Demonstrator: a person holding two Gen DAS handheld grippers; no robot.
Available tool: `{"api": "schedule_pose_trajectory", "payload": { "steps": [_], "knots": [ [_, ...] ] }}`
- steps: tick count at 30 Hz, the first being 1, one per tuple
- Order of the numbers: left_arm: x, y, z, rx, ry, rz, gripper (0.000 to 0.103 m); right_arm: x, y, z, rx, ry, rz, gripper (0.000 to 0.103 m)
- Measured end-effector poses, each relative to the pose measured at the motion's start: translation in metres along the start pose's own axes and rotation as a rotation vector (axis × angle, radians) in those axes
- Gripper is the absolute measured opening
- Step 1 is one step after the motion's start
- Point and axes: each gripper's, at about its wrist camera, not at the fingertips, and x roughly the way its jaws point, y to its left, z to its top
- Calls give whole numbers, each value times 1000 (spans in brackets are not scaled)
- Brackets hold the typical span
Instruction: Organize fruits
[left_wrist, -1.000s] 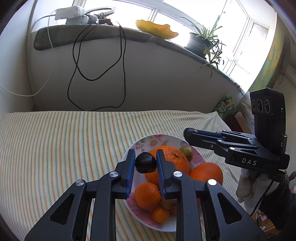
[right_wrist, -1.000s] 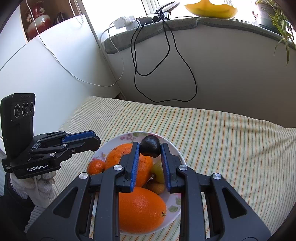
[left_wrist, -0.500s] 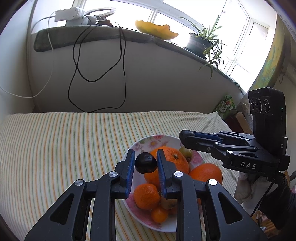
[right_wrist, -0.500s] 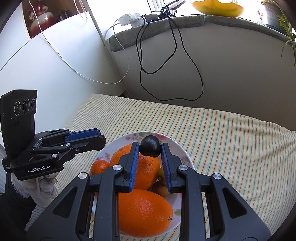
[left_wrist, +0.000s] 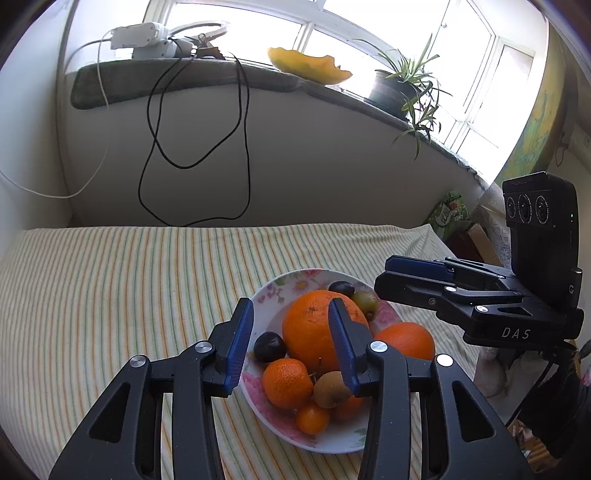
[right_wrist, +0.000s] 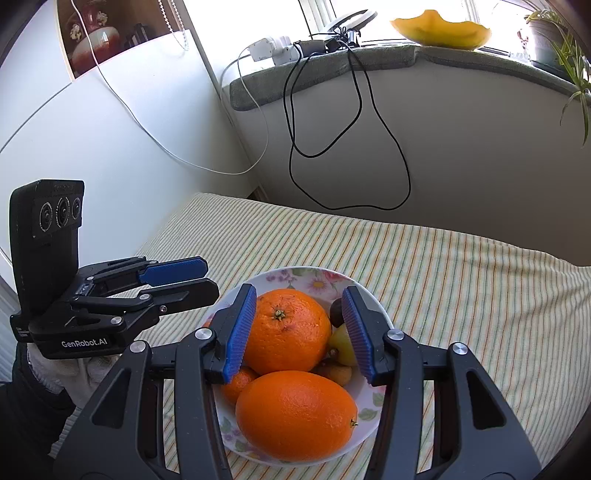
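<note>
Both grippers hung over the bowl (left_wrist: 266, 306) of fruit on the striped cloth (left_wrist: 110, 288). Left gripper (left_wrist: 291, 314) jaws were opening, nothing gripped; a dark plum (left_wrist: 269, 346) lay in the bowl below. Right gripper (right_wrist: 299, 299) jaws were opening too, empty, above the oranges (right_wrist: 288, 332).

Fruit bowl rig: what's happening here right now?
A person holds a gripper in each hand over a floral bowl of fruit on a striped cloth. The left gripper and right gripper are both opening, nothing pinched between the pads. Two dark plums lie in the bowl: one by the big orange, one at the far rim. Oranges, tangerines and a kiwi are piled there too.
</note>
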Motion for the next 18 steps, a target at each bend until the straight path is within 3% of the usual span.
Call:
{"api": "schedule_pose_trajectory", "payload": {
  "steps": [6,11,18],
  "knots": [
    [-13,-3,-3,0,-23,20,41,-16,-1,-5,23,-33,1,58],
    [-25,-12,-12,24,-38,53,50,-33,1,-12,39,-61,-9,65],
    [-41,-25,-23,54,-69,131,71,-51,10,-20,40,-91,-22,70]
  ]
}}
